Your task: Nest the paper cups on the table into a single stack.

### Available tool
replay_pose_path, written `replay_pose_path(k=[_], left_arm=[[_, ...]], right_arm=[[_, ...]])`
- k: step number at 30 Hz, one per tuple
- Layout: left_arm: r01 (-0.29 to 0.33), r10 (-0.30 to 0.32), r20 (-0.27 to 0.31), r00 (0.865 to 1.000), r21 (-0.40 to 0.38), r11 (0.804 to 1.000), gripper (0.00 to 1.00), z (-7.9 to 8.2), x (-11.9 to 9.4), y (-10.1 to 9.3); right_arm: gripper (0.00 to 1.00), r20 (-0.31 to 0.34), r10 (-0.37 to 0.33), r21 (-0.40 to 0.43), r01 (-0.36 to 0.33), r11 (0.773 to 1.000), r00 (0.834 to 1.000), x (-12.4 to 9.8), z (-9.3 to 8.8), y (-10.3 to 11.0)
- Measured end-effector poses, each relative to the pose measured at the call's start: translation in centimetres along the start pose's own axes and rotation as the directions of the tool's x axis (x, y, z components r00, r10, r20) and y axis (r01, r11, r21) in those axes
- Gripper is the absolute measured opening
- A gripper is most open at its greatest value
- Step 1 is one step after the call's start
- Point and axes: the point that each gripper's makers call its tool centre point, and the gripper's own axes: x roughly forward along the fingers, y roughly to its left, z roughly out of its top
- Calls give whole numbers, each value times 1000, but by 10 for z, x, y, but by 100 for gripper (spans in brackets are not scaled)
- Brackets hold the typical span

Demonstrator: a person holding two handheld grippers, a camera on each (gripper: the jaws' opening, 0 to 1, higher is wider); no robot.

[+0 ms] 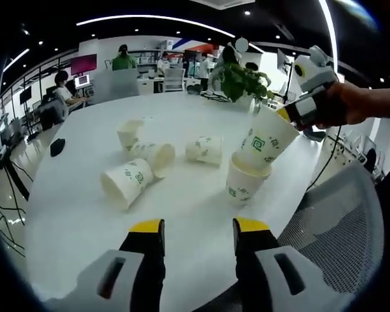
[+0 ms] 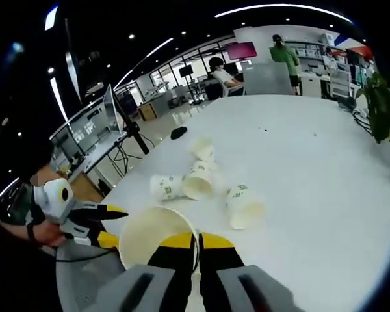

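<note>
At right of the left gripper view, right gripper clamps one cup above another upright cup; four more cups lie left; left gripper gapes empty.

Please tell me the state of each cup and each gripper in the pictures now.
held cup: tilted, clamped at its rim, lowered into another cup
base cup: upright, receiving it
three cups: lying on their sides
far cup: upright, mouth up
right gripper: shut on held cup
left gripper: open, empty
</note>
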Motion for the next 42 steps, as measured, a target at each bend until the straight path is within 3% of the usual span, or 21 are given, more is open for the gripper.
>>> replay_pose_path(k=[25,32,42], left_arm=[[1,0,-20,1000,42,999,39,-1,-1,-6],[8,-7,-28,1000,37,999,39,0,-1,-9],[11,-10,-29,1000,23,1000,39,0,-1,-8]], right_arm=[[0,-33,-1,23,2,1000,999,24,-7,2],[0,-18,-22,86,23,996,1000,27,-8,-9],[0,-3,-25,122,25,992,1000,31,-8,-10]])
